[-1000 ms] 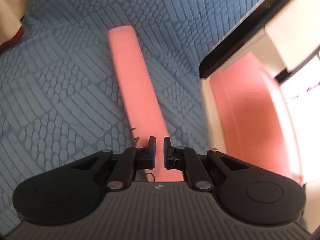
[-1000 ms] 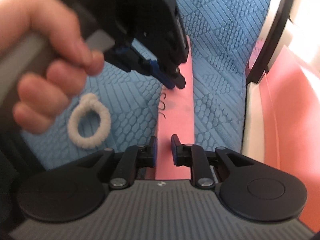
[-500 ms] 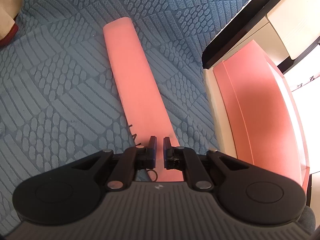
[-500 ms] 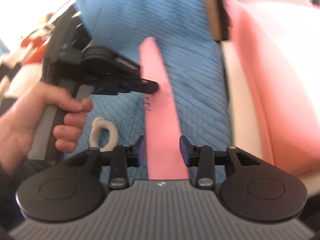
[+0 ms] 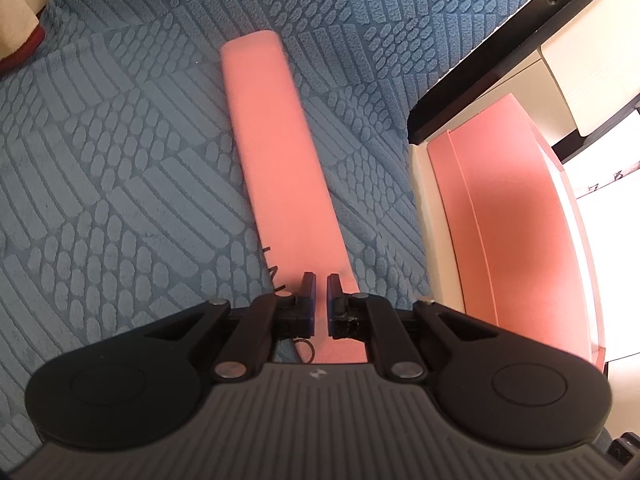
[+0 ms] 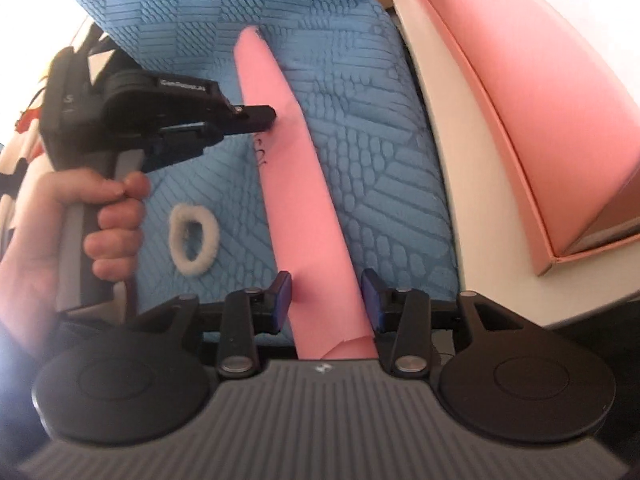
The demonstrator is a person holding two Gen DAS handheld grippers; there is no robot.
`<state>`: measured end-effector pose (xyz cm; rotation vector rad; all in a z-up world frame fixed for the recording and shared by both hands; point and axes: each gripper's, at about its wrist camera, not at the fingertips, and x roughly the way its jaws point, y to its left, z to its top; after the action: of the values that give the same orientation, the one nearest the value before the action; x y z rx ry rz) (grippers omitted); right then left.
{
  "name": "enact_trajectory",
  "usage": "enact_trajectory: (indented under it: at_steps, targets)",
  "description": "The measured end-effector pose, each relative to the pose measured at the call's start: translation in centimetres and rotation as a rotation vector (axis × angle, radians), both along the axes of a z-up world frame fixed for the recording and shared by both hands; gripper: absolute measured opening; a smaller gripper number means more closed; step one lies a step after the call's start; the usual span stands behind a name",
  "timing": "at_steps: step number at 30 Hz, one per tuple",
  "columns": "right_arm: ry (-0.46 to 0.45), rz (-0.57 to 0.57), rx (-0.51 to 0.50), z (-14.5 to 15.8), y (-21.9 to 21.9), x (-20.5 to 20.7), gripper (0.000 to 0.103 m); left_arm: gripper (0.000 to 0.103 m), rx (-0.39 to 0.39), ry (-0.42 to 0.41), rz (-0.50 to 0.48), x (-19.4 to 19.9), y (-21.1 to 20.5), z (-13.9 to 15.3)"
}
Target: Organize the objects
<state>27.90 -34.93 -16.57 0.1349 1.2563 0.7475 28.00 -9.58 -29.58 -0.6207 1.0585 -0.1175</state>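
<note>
1. The pink paper strip point(image 5: 280, 168) is laid lengthwise across the blue textured cloth point(image 5: 120, 160), just beside the pale tray that holds the pink box point(image 6: 520, 92); in the right wrist view the strip point(image 6: 304, 216) runs from under the near claw away towards its far end.
2. The left claw point(image 5: 321, 300) is closed to a narrow gap on one edge of the strip, near some handwriting. By this pinch the thin sheet is probably kept from sliding or curling while the other hand works.
3. From the right wrist view the same claw point(image 6: 256, 118), gripped by a hand point(image 6: 104, 216), is seen clamped on the strip's side edge, partway along it.
4. The right claw point(image 6: 326, 300) is set partly wide, and the strip's near end passes between its pads without being pressed by either. It is judged that this end is either just being released or about to be regripped.
5. A white fuzzy ring point(image 6: 194, 238) is left on the cloth beside the strip, apart from both claws, presumably to be sorted afterwards.
6. The torn, curled near end of the strip suggests flimsy paper, so two holding points would be needed for folding or moving it.
</note>
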Motion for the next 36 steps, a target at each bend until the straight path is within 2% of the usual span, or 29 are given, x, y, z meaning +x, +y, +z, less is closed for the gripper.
enact_trajectory:
  at_steps: [2,6,10,12,14,18,21,24,32,36]
  targets:
    - [0.071,0.012,0.052,-0.2,0.0,0.2,0.041,0.009,-0.007,0.002,-0.002,0.1,0.1,-0.1]
    - [0.143,0.004,0.158,0.2,0.1,0.0,0.041,0.009,-0.023,0.004,0.000,0.2,0.4,-0.3]
    - [0.293,0.005,0.320,-0.8,0.4,0.3,0.041,0.009,-0.014,-0.002,-0.005,0.2,0.2,-0.2]
    - [0.349,0.001,0.350,-1.4,1.0,0.3,0.041,0.009,-0.026,-0.001,0.001,0.2,0.4,-0.3]
    - [0.329,-0.011,0.334,-1.2,1.1,0.2,0.040,0.009,-0.033,-0.002,0.004,0.3,0.4,-0.4]
    - [0.261,-0.048,0.378,0.4,0.6,1.0,0.037,0.009,-0.039,-0.002,0.008,0.4,0.5,-0.4]
    - [0.191,-0.053,0.406,2.6,0.1,1.9,0.038,0.009,-0.037,-0.005,0.005,0.4,0.4,-0.3]
    - [0.101,-0.048,0.388,4.5,0.2,2.9,0.038,0.009,-0.046,-0.006,0.010,0.4,0.5,-0.4]
    - [0.093,-0.051,0.397,5.8,2.1,6.3,0.038,0.009,-0.061,-0.009,0.024,0.1,0.7,-0.4]
    - [0.090,-0.059,0.371,6.5,3.6,8.0,0.038,0.008,-0.014,-0.023,-0.001,0.2,0.3,0.0]
